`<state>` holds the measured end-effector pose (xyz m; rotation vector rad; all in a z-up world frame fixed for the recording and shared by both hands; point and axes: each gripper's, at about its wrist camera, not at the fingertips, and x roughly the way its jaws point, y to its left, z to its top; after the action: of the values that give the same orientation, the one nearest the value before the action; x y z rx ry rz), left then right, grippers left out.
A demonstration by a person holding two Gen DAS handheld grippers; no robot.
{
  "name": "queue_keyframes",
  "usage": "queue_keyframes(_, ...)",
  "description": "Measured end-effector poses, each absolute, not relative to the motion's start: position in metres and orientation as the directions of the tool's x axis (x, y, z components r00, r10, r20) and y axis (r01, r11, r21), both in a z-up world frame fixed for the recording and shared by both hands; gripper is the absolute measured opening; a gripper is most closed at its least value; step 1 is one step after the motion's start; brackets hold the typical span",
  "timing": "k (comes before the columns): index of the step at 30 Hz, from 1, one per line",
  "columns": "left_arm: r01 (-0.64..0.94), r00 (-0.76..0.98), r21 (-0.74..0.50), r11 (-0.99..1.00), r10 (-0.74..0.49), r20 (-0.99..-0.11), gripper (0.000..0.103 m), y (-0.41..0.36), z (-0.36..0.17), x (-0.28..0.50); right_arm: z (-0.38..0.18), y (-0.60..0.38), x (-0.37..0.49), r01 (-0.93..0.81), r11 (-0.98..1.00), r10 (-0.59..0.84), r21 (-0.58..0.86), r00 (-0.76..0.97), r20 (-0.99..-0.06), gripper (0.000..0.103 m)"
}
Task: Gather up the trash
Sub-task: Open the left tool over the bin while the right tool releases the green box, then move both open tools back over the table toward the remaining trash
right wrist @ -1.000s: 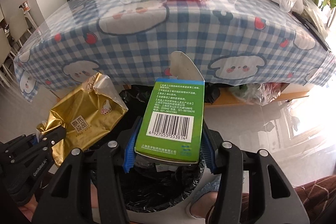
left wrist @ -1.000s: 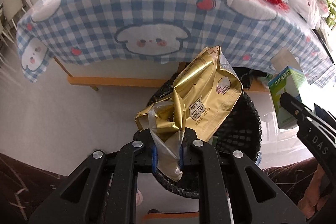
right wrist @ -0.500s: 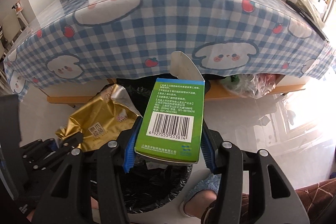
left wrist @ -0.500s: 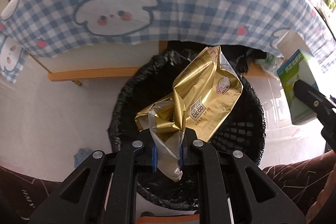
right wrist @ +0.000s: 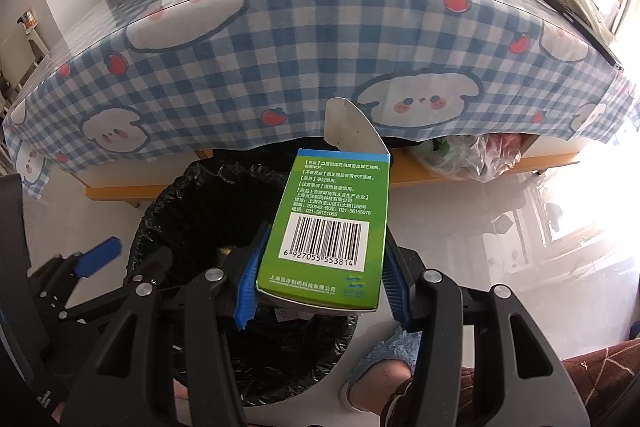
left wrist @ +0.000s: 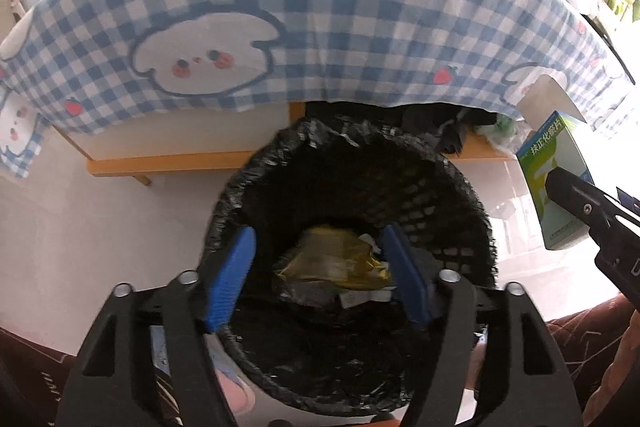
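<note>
In the left view, gold wrapper (left wrist: 332, 259) lies binned

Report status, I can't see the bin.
Left claw just opened, empty. Gold wrapper in bin. Right claw grips green box. Nothing blocking.

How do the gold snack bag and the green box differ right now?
The gold snack bag is crumpled and lies loose inside the black-lined bin; the green box is rigid, flap open, and clamped in the right gripper above it. Both are trash.
</note>
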<state>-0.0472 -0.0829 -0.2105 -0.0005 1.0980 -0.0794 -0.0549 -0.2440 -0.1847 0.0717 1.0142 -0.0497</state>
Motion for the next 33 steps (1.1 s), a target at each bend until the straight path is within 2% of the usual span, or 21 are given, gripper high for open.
queue_keyframes(1,0.053,0.456,-0.050,0.997,-0.069,-0.888,0.084,-0.078,-0.209,-0.047,-0.185,-0.242,-0.054,0.070,0.997,-0.001,0.043,0.529,-0.849,0.049)
queue_keyframes(7,0.035,0.491,-0.038,0.999,-0.050,-0.870,0.096,-0.056,-0.195,-0.047,-0.189,-0.228,-0.047,0.031,0.998,0.030,0.055,0.528,-0.849,0.049)
queue_keyframes(14,-0.009,0.506,0.033,0.999,0.033,-0.862,0.097,-0.031,-0.191,-0.048,-0.199,-0.207,-0.038,-0.017,0.997,0.076,0.079,0.523,-0.849,0.049)
queue_keyframes(27,-0.113,0.450,0.018,0.993,0.067,-0.890,0.097,0.008,-0.203,-0.047,-0.219,-0.163,-0.029,-0.118,0.992,0.104,0.052,0.490,-0.866,0.050)
queue_keyframes(32,-0.140,0.450,0.019,0.990,0.081,-0.890,0.097,0.013,-0.201,-0.045,-0.216,-0.159,-0.034,-0.136,0.990,0.101,0.036,0.507,-0.856,0.073)
queue_keyframes(33,-0.141,0.447,0.019,0.990,0.081,-0.891,0.097,0.013,-0.200,-0.045,-0.216,-0.159,-0.034,-0.137,0.990,0.103,0.038,0.505,-0.857,0.074)
